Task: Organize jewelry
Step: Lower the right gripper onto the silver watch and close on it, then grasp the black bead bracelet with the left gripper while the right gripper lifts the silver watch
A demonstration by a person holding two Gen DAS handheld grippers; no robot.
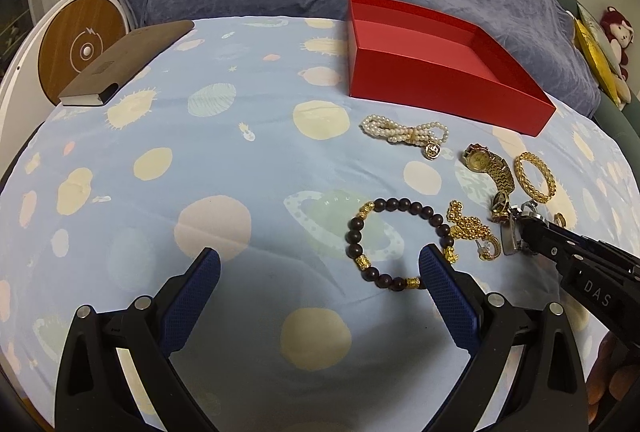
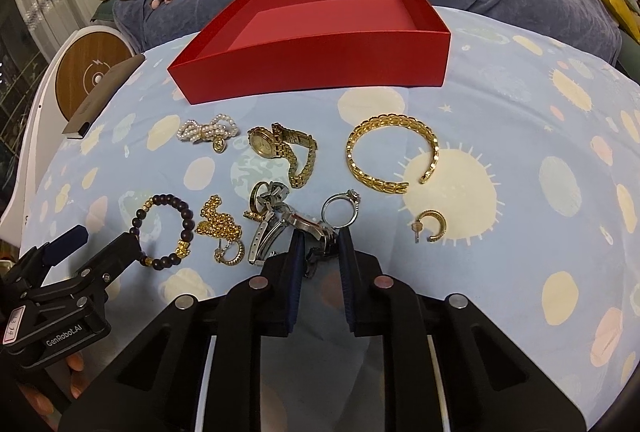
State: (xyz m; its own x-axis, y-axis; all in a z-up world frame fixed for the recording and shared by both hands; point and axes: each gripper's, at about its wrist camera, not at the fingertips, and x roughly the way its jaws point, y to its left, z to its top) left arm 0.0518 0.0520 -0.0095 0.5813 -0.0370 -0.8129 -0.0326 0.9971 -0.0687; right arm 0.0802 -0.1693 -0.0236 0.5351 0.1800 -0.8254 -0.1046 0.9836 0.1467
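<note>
My right claw point(image 2: 320, 236) has narrow jaws on the silver watch point(image 2: 292, 222), probably gripping it, near the red box point(image 2: 320, 72). My left claw point(image 1: 320, 268) is wide beside the bead bracelet point(image 1: 394, 242).

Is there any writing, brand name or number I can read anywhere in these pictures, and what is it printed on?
"DAS": white letters on the black body of the right claw, seen from the left camera.
"GenRobot.AI": white print on the black body of the left claw, seen from the right camera.
"3 14": handwritten on a pink label at that claw's base; partly cut off.
Faint letters on the planet print of the bedsheet: too blurred.
Notebook stamp and gold watch dial: too small.
</note>
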